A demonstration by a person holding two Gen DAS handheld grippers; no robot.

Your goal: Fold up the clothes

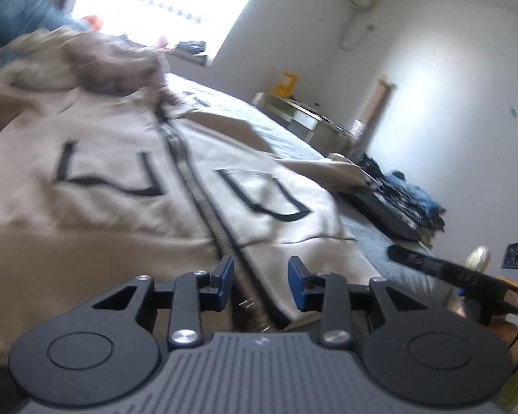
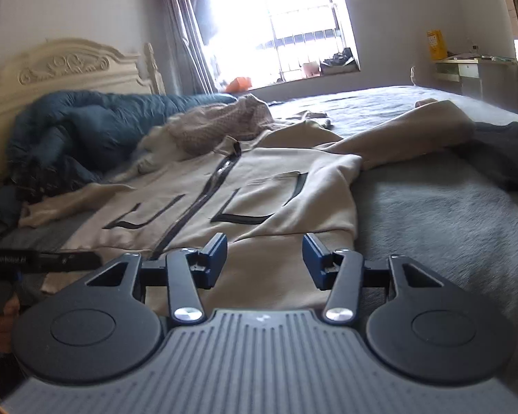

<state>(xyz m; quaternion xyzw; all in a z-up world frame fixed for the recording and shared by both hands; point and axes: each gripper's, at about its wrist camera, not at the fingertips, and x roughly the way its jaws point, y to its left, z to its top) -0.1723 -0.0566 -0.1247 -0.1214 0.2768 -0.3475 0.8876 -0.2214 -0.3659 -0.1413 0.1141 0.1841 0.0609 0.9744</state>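
A beige zip-up jacket [image 2: 259, 186] with black pocket trim lies front up on the grey bed [image 2: 431, 214], its hood toward the headboard and one sleeve [image 2: 414, 131] stretched to the right. It also fills the left wrist view [image 1: 121, 179]. My left gripper [image 1: 260, 281] is open just above the bottom hem, astride the zipper [image 1: 203, 203]. My right gripper [image 2: 264, 258] is open over the hem, right of the zipper [image 2: 193, 214]. Neither holds anything. The left gripper shows at the left edge of the right wrist view [image 2: 41, 262].
A blue duvet [image 2: 86, 124] is bunched by the cream headboard [image 2: 62, 69]. A dark garment [image 2: 500, 158] lies on the right of the bed. A pile of dark and blue clothes [image 1: 397, 193] sits at the bed's far edge. A desk [image 2: 472, 69] stands by the wall.
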